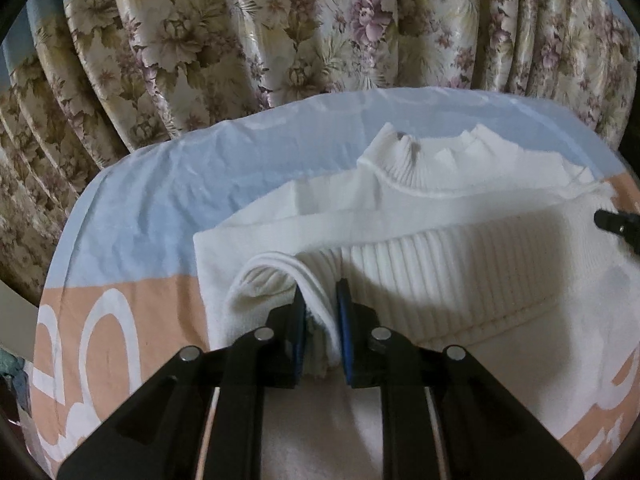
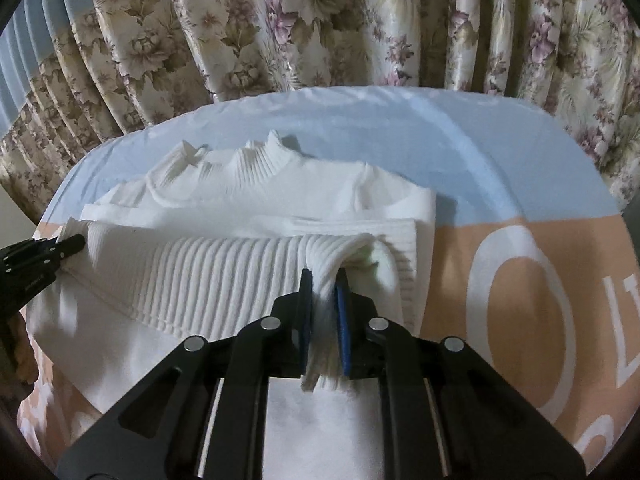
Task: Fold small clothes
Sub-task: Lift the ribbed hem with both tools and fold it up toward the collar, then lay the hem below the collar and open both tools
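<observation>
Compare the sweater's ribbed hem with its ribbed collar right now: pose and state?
The hem is lifted and carried over the sweater's body; the collar lies at the far end on the sheet. The hem is pinched at both ends, by the left gripper and the right gripper; the collar is untouched. The hem runs as a long straight band; the collar curves with a crumpled, peaked edge. Both are white ribbed knit.

Big white letters on the peach part of the bed sheet (image 2: 500,264), an "O" (image 2: 520,320) and an "L" (image 2: 624,328).
</observation>
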`<state>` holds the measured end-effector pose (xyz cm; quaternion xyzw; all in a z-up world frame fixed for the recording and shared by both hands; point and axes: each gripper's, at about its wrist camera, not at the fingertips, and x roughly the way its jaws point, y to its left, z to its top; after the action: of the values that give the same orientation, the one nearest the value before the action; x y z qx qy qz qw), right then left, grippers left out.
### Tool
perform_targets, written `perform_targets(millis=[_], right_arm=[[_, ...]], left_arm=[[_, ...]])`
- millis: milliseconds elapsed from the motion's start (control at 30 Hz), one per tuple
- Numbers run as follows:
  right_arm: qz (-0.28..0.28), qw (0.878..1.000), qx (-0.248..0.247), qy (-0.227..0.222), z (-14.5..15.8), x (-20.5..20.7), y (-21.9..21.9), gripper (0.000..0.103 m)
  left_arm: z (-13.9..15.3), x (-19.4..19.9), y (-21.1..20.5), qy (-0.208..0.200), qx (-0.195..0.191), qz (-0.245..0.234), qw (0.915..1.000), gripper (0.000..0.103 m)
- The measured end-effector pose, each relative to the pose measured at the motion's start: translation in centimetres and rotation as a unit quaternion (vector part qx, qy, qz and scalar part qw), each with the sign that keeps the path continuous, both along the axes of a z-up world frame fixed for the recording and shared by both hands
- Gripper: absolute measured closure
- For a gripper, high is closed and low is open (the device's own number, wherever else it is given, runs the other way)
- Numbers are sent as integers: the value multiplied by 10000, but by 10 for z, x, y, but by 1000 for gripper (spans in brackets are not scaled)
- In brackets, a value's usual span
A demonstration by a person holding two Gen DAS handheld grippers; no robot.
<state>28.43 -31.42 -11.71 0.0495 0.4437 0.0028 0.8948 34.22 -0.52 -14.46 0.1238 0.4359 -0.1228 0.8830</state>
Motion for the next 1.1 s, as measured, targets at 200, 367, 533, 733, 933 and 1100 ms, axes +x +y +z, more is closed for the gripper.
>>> perform_targets(millis=[200, 367, 533, 733, 933, 1100], right_arm=[[179, 9998, -11, -75, -3, 0, -3, 90], [315, 9994, 111, -107, 3, -3, -7, 82], [295, 9988, 59, -396, 17, -21, -11, 62], [319, 9986, 175, -396, 19, -44, -7, 55], [329, 9991, 248, -19, 7, -36, 2, 76], [367, 9983, 447, -56, 11, -29, -2, 96]], left_arm=[[-1, 3, -1, 101, -2, -23, 9999, 84], [7, 4, 4, 243, -241, -10, 9994, 26], [26, -18, 12, 93, -389, 163, 9991, 14], [36, -37, 16, 18, -612, 140, 9980, 14], [28, -21, 8, 282, -552, -11, 9981, 84], [26, -2, 9, 392, -593, -19, 9975, 94]])
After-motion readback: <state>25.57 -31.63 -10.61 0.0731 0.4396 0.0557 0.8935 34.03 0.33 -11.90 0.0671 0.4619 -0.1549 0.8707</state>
